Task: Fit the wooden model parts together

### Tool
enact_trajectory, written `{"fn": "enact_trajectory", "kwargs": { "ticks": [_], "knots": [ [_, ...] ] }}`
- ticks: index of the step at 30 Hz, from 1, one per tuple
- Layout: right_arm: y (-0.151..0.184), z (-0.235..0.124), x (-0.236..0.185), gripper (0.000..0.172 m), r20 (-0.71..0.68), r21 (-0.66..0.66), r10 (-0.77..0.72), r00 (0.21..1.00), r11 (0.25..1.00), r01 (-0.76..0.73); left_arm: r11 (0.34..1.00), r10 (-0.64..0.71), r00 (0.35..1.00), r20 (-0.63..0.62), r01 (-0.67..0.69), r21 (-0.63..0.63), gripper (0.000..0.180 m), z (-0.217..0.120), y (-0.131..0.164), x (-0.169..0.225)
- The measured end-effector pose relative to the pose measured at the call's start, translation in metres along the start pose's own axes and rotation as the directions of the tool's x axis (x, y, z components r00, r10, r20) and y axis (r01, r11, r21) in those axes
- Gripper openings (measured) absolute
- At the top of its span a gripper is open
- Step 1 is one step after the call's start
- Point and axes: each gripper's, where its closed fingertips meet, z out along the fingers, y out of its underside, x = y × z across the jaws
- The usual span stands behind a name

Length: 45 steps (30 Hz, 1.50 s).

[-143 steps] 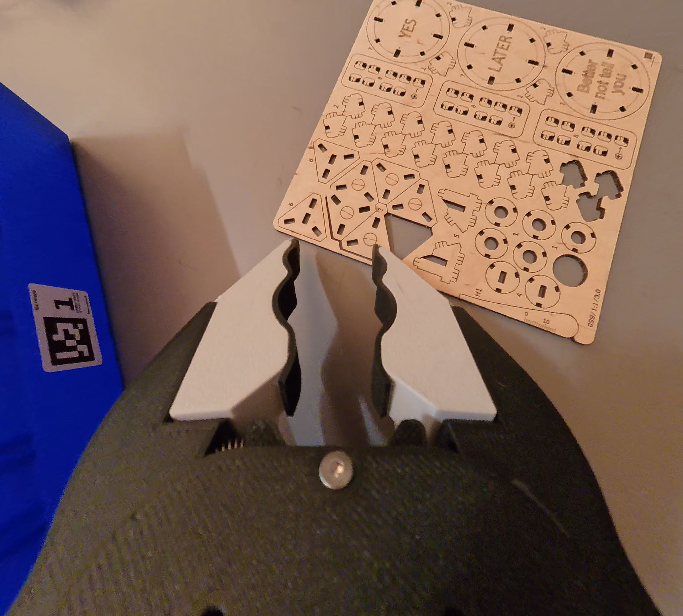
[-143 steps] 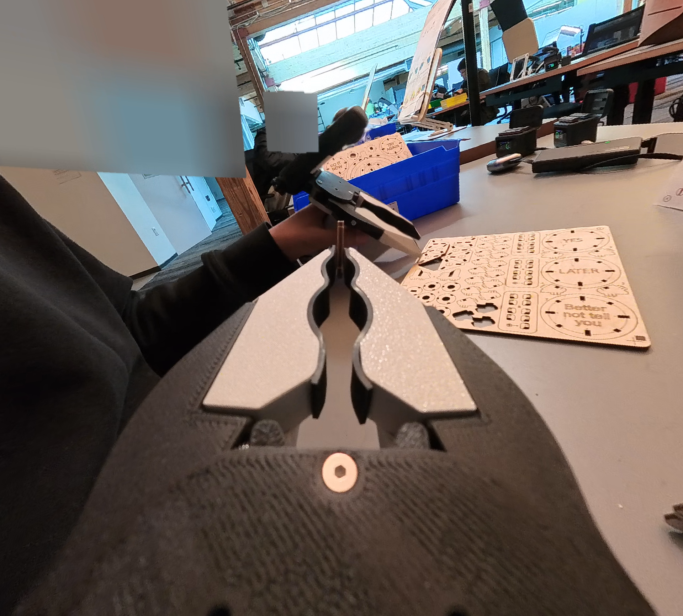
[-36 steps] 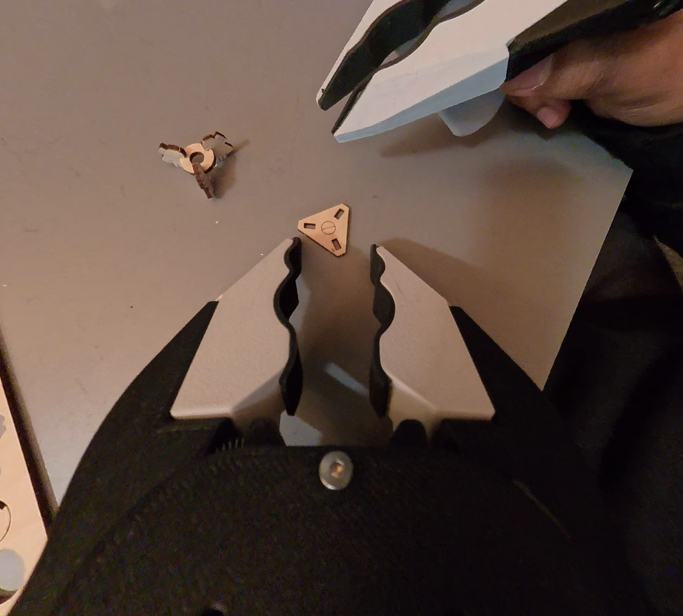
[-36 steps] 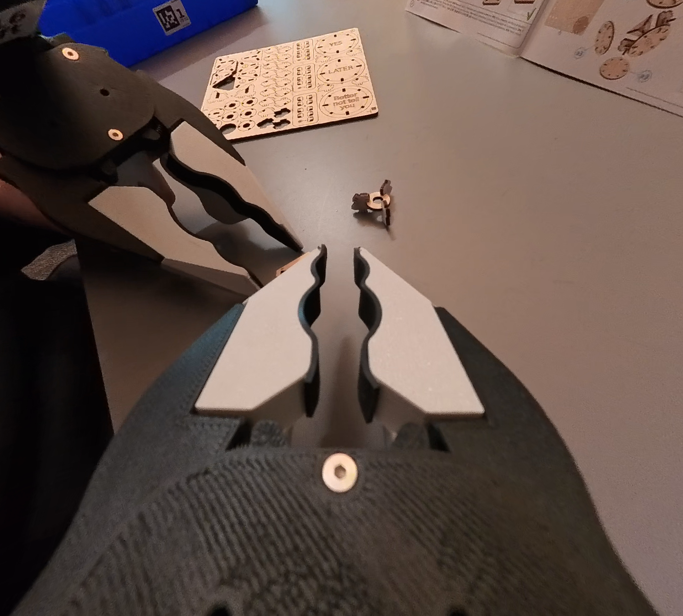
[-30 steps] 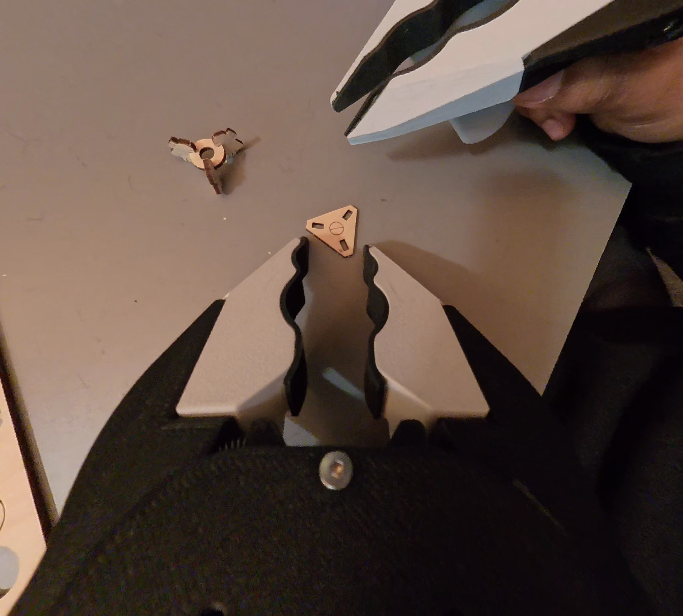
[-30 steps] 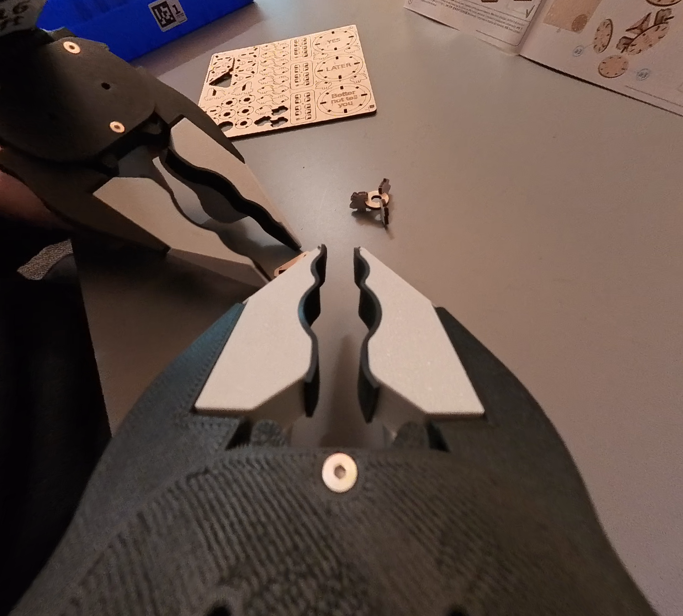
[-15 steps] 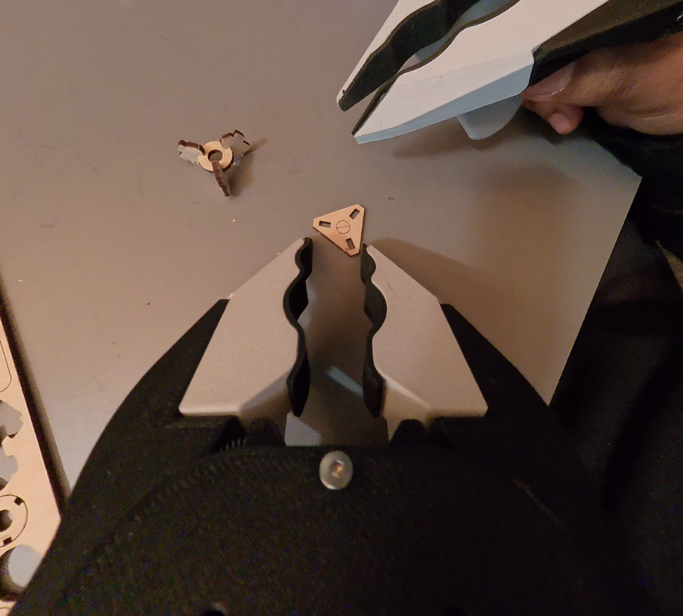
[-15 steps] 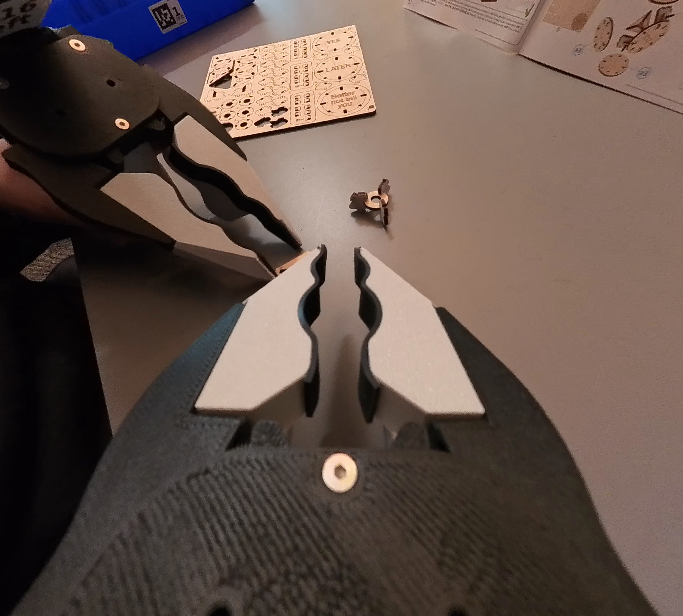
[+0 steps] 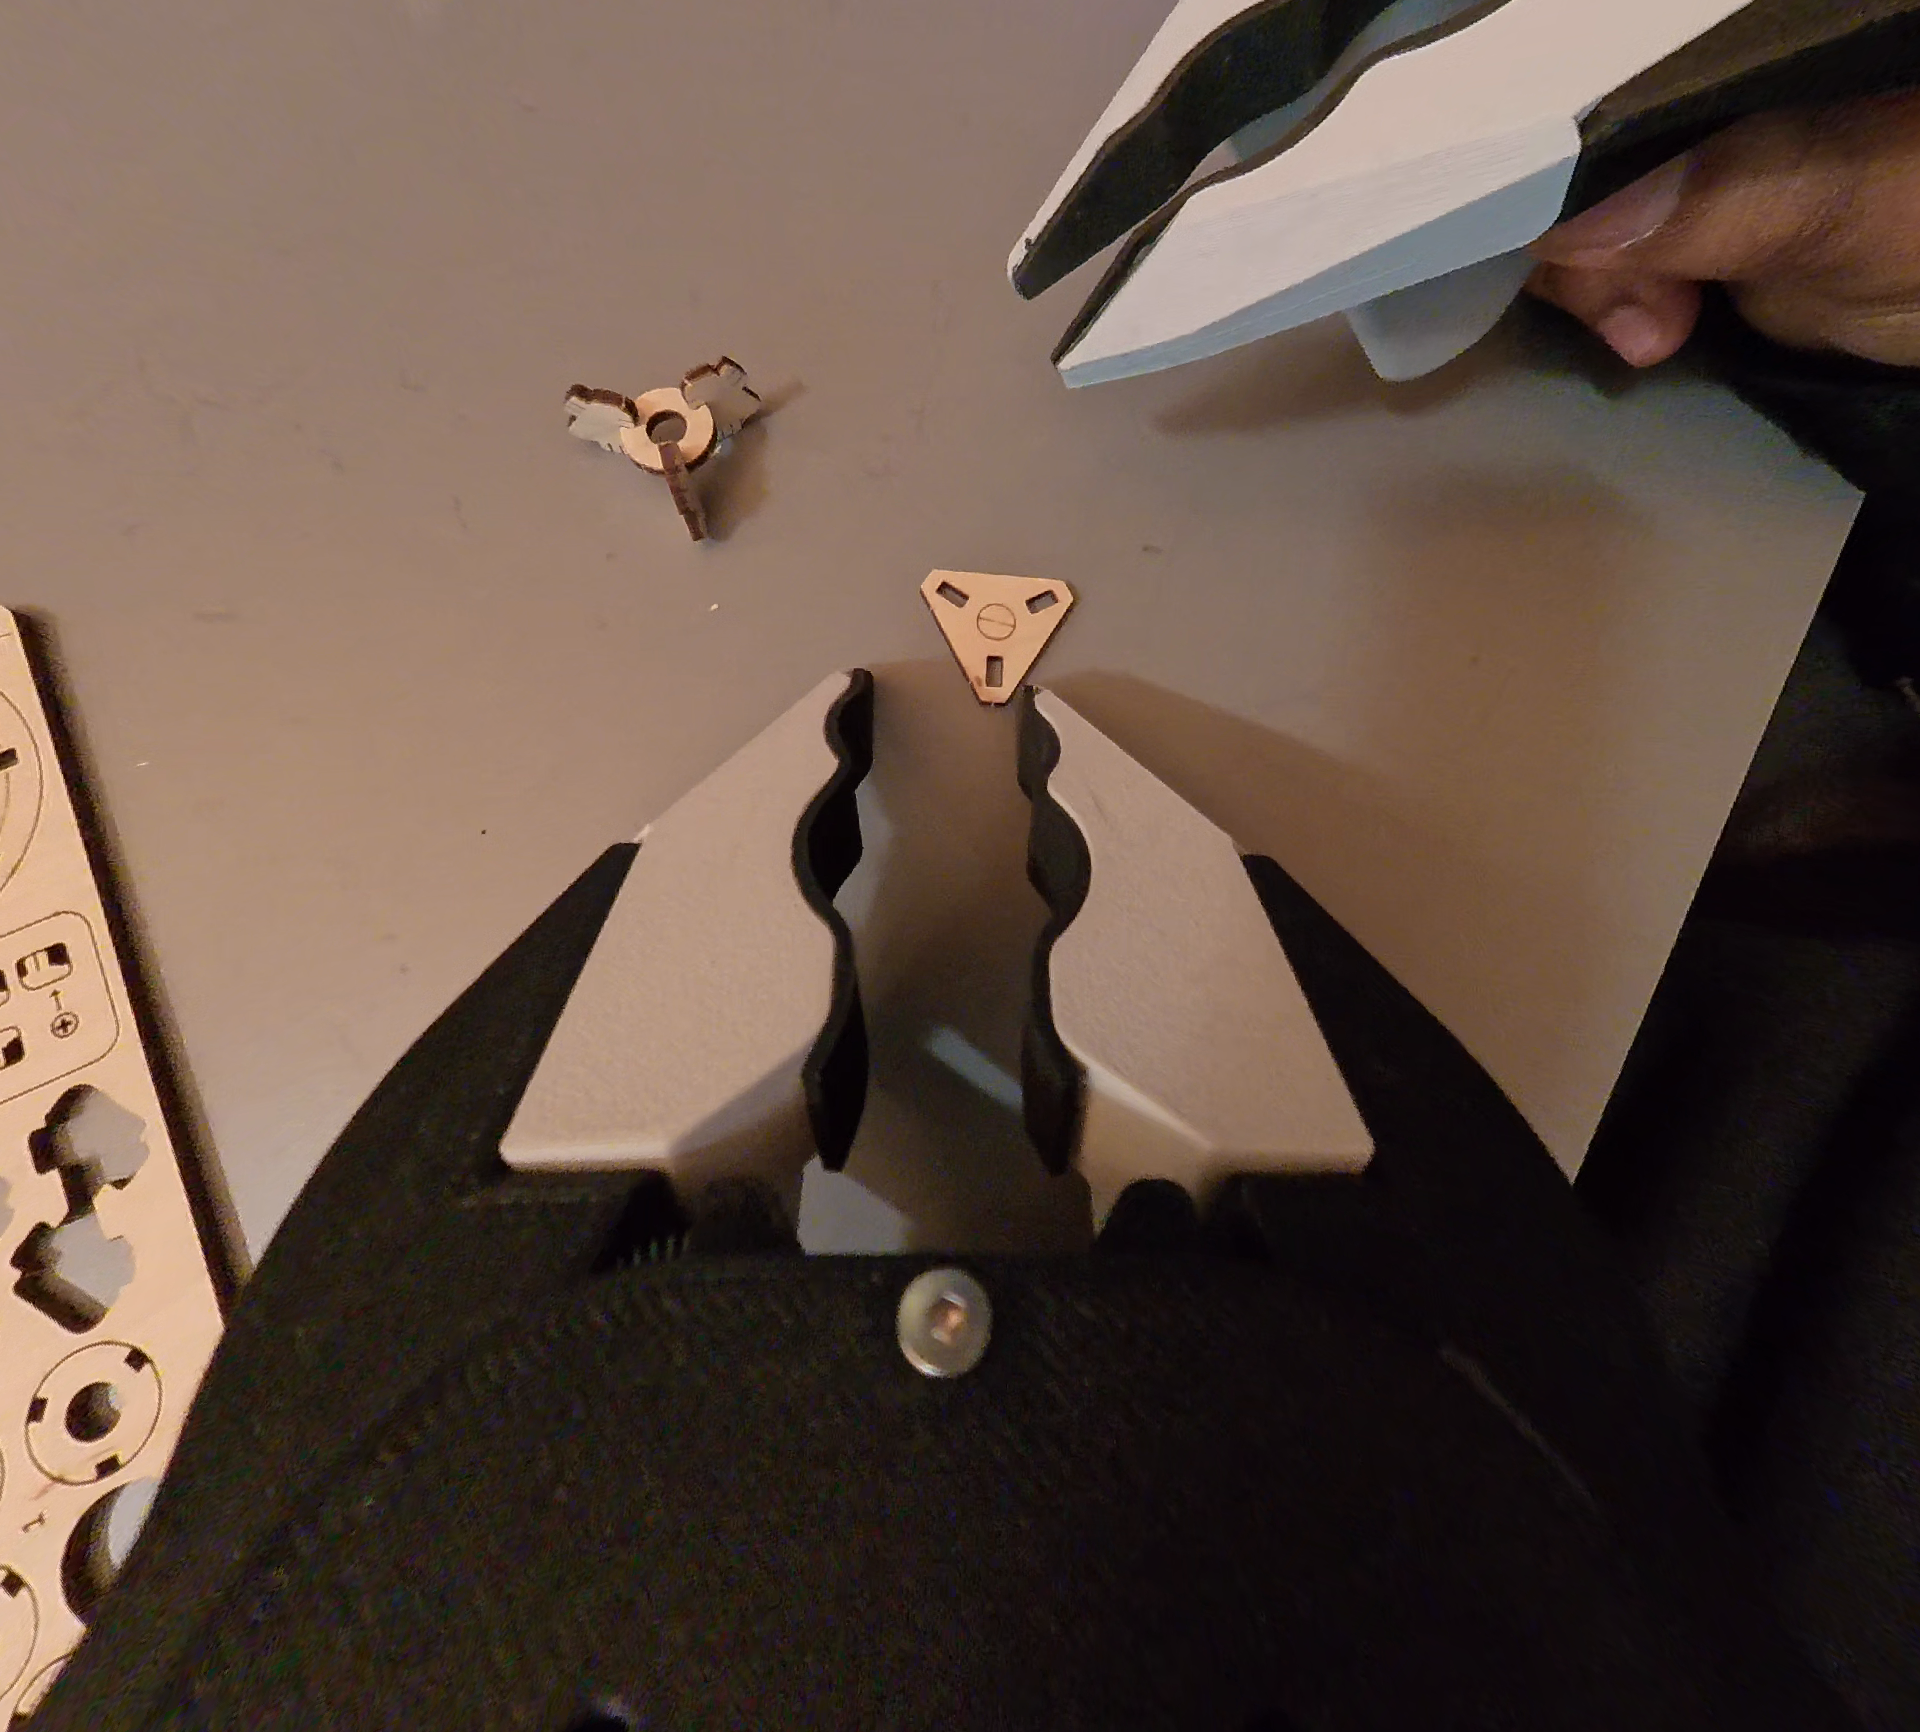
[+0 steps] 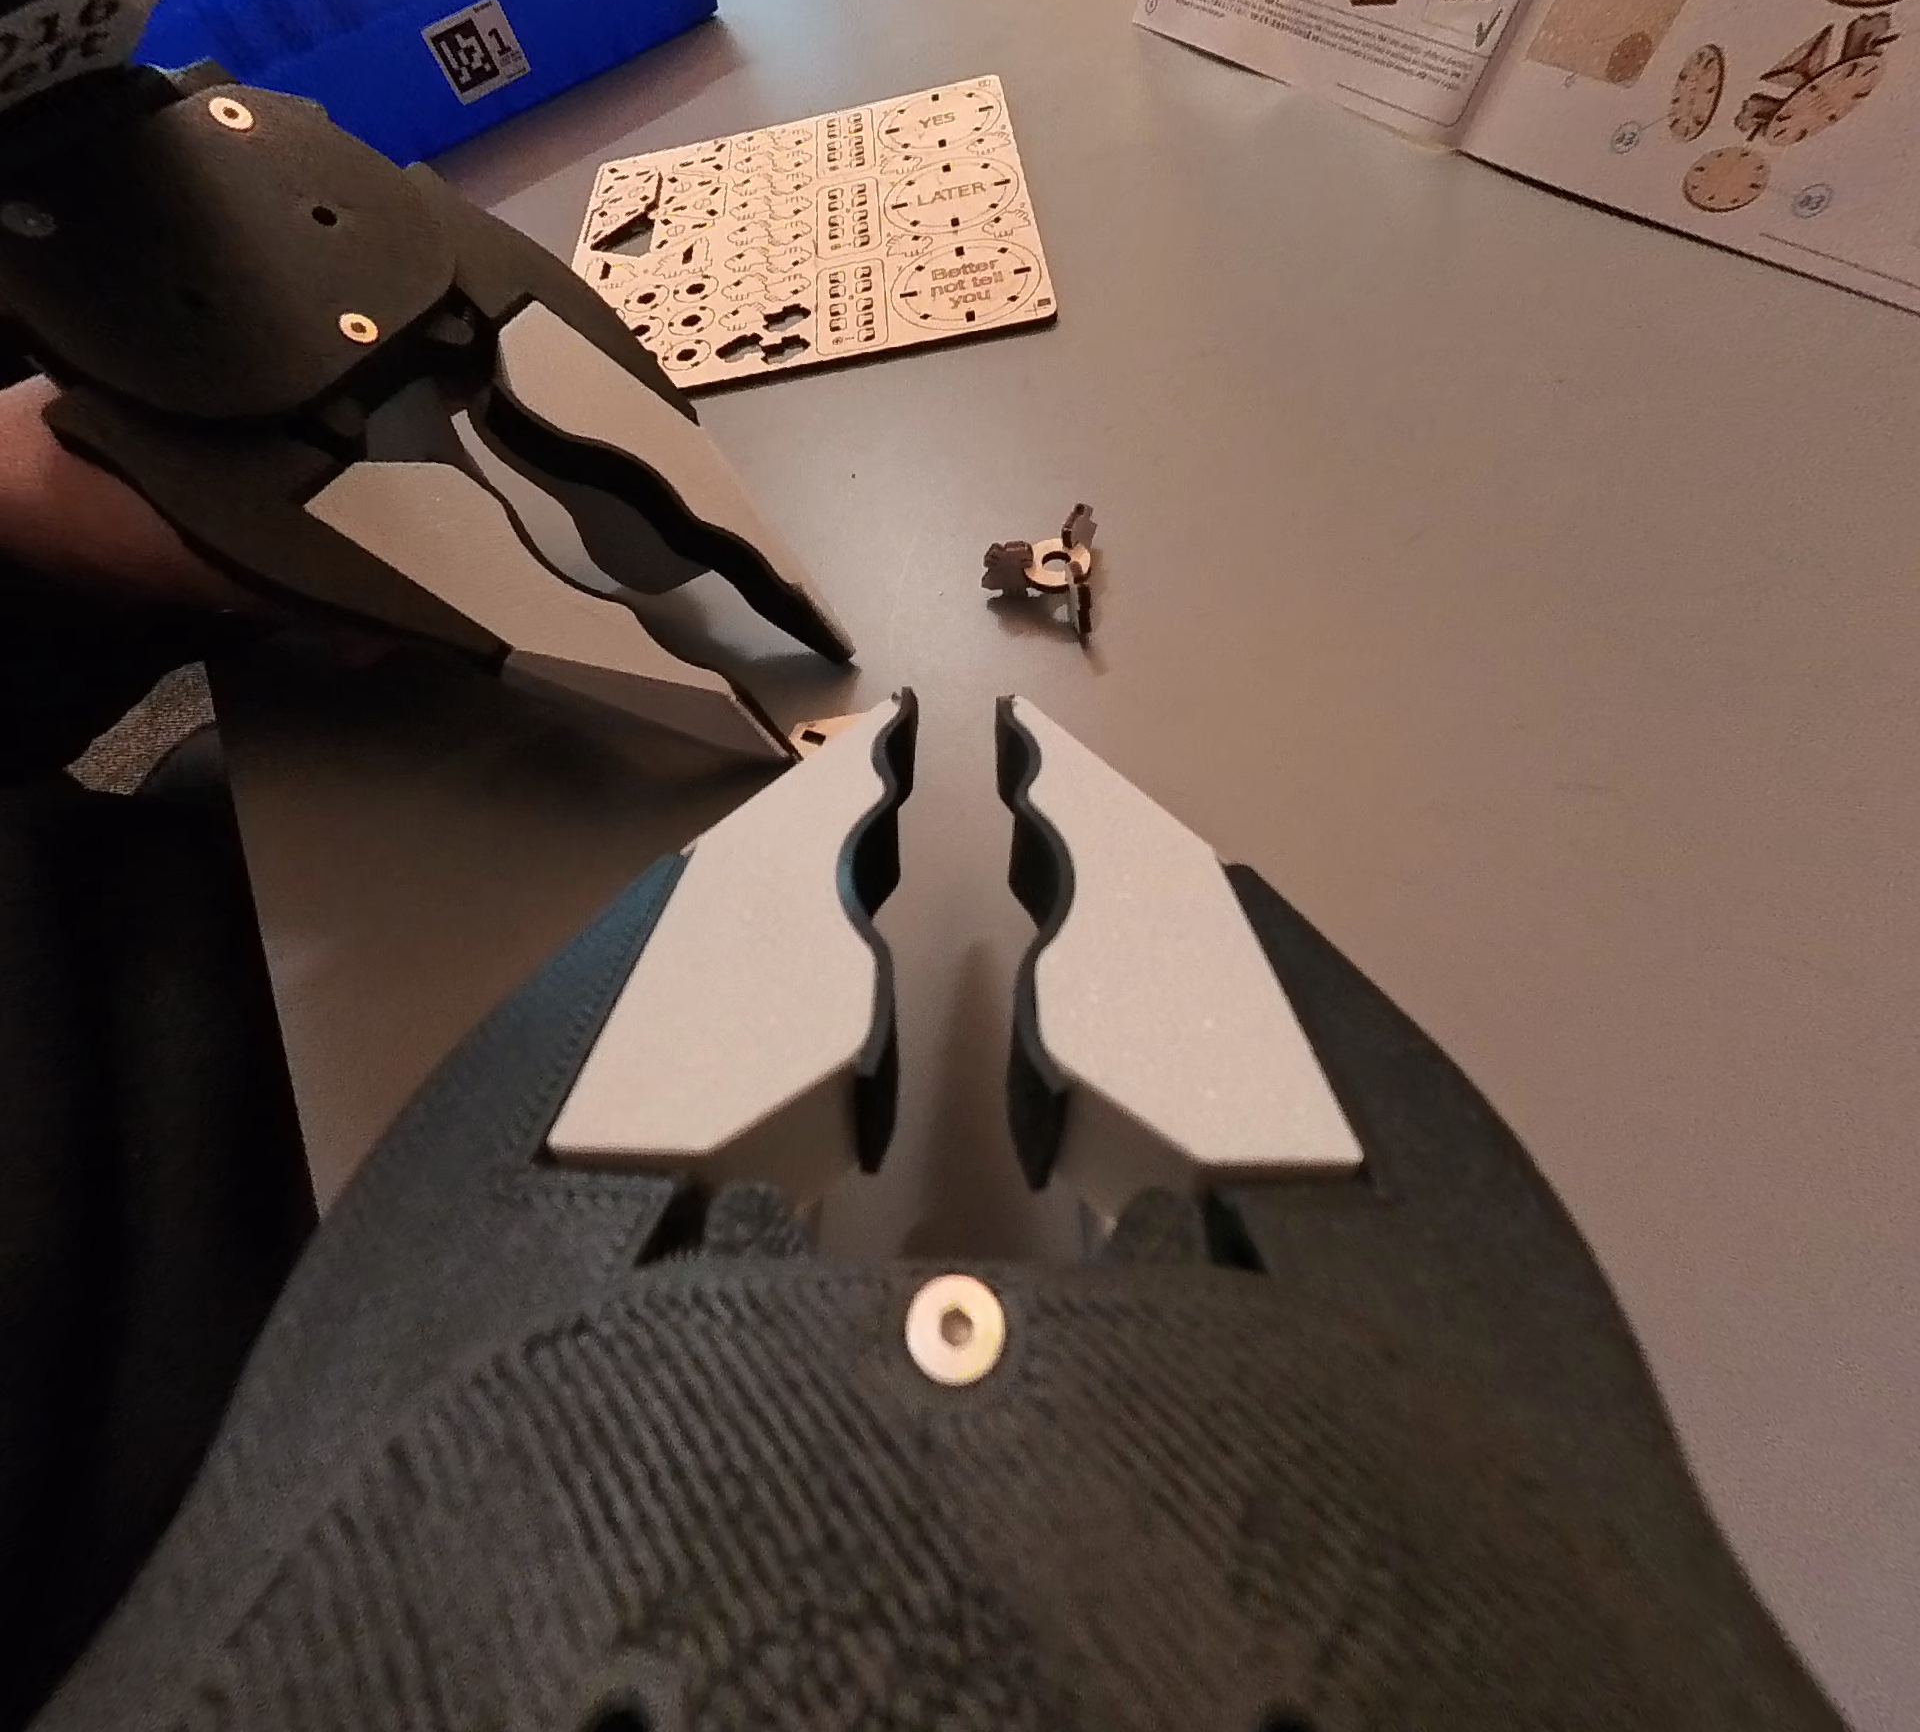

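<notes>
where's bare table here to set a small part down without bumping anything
Widest bare patch: right of the ring assembly, below the instruction booklet. A smaller strip lies between the wooden sheet and that assembly. Crowded: near the triangle piece, where the left hand-held gripper and right hand-held gripper, both open, converge.

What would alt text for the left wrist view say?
An open left gripper points down at a gray table, its right fingertip at a corner of a small wooden triangle. The right gripper hangs beyond, near a small three-winged wooden assembly.
</notes>
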Motion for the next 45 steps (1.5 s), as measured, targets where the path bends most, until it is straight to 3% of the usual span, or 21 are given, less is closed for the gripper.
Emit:
{"fn": "enact_trajectory", "kwargs": {
  "ticks": [28,39,45],
  "knots": [
    [-0.001,-0.001,0.0,0.013,0.002,0.011,0.005,1.0,1.0,-0.005,1.0,0.009,0.999,-0.044,-0.009,0.004,0.024,0.001,-0.001,0.011],
    [-0.015,0.009,0.008,0.009,0.013,0.033,-0.048,0.999,0.998,0.048,0.985,-0.095,0.995,0.013,0.092,0.143,0.024,-0.012,-0.022,-0.021],
    [-0.013,0.032,0.017,0.01,0.009,-0.077,-0.115,0.993,0.99,0.115,0.954,-0.142,0.99,-0.01,0.139,0.264,0.024,-0.024,-0.034,-0.03]
  ]
}}
